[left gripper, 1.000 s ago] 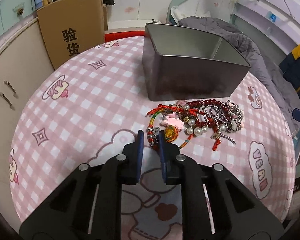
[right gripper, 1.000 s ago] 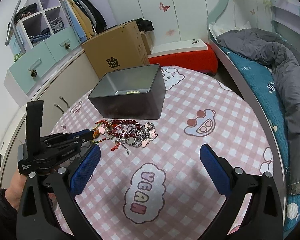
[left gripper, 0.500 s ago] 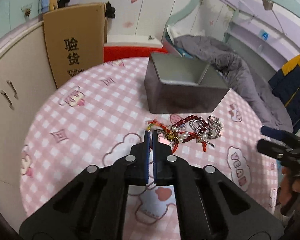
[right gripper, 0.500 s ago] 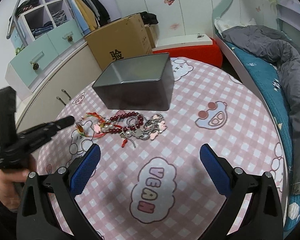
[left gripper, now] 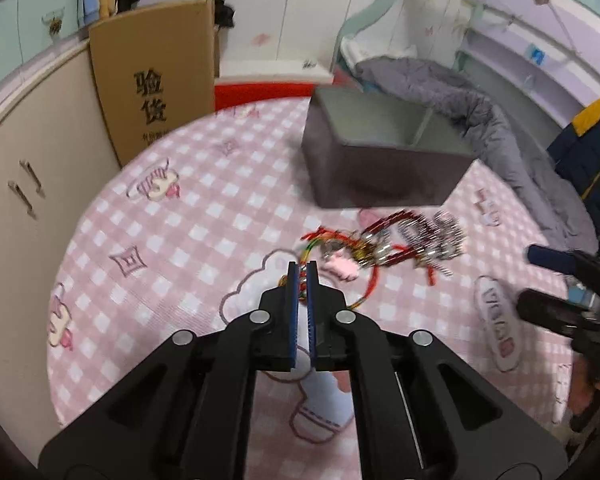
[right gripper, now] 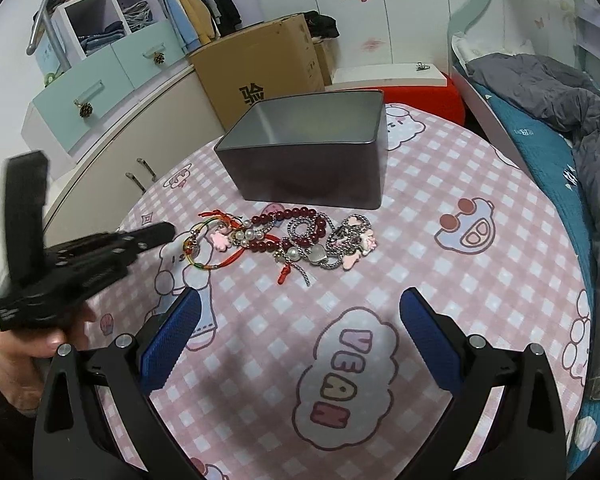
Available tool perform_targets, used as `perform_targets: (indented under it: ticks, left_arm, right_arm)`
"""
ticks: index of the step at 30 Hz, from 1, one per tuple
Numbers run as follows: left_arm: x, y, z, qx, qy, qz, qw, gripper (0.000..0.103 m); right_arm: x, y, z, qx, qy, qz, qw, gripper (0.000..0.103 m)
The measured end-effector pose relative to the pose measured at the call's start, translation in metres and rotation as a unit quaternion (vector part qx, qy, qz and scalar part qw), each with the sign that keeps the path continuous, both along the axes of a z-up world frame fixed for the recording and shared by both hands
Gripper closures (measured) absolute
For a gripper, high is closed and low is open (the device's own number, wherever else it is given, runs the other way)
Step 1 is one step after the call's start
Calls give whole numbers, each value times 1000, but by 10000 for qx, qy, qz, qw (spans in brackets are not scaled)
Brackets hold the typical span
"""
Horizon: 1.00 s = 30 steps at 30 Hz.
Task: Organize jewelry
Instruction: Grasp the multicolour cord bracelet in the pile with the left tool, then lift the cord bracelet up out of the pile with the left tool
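- The step in hand looks like lifting one strand out of the tangle, so the pull should go slowly and upward: the multicoloured woven cord bracelet (right gripper: 204, 252) is knotted in with its neighbours, and a quick tug would likely drag the whole heap.
- The left hand-held gripper (left gripper: 301, 270) has its blue pads pressed almost together over the near end of the pile; the cord's loop runs right up to the tips, but motion blur keeps me from telling whether anything is pinched.
- From the right wrist view, the left hand-held gripper's tips sit just beside the cord bracelet's left end, close to touching it.
- The pile of bead and chain jewelry (right gripper: 296, 240), dark red beads, pearls, silver chain, pink charms, lies on the round table with the pink checked cloth (right gripper: 480, 300), just in front of the open grey metal tin (right gripper: 308, 152).
- The right hand-held gripper (right gripper: 300, 332) is spread wide and empty, low over the cloth, with the pile ahead of its fingers and clear of them.
- Once a strand comes free, I judge the tin close enough for a short carry over its near wall.
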<state>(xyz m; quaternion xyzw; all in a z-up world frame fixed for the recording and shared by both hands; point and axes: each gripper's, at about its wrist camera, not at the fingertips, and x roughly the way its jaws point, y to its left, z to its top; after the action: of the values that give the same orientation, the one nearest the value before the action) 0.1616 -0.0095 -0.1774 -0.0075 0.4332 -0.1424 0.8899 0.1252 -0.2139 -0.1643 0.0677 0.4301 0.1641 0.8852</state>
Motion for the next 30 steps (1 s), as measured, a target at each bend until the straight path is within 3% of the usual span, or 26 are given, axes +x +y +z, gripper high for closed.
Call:
perform_targets:
  ticks: [3,12,16,17,18,25,27,28,29,30]
  left_arm:
    - [3,0,-10,-44,164,28,9999,99]
    - [-5,3,-15,224,60,160,9996,99]
    - [-5,6,-19,223,60,284,9993,83]
    - [-6,9,-20,43,57,323,9995,97]
    - [-4,14,-24,-133,147,369,9991,103]
    - [-6,12,-19,-162,104,263,9995,99]
    - [-5,11,-20,-261,202,180,9993,69]
    - [-6,11,-18,-347,158,151,9992,31]
    - [-10,13,-13,-362,-26,289,9989,11]
    - [-11,14,-11,-336,-164,409,9985,11]
  right_arm:
    - [-1,-5,0,-15,10,-77,10000,7]
    - [1,-12,-5,9,81,-153,9999,7]
    - [2,-11,-5,23,82,-124,9999,7]
    - [2,-11,-4,17,81,-124,9999,7]
    - [1,-10,-4,14,78,-125,9999,7]
    - [1,-13,-5,17,78,-171,9998,7]
    - [1,-13,-5,25,75,-168,9998,7]
    - [1,-13,-4,23,69,-159,9998,7]
    - [1,-13,-4,22,64,-150,9999,7]
    - [0,-13,-4,19,55,-140,9999,7]
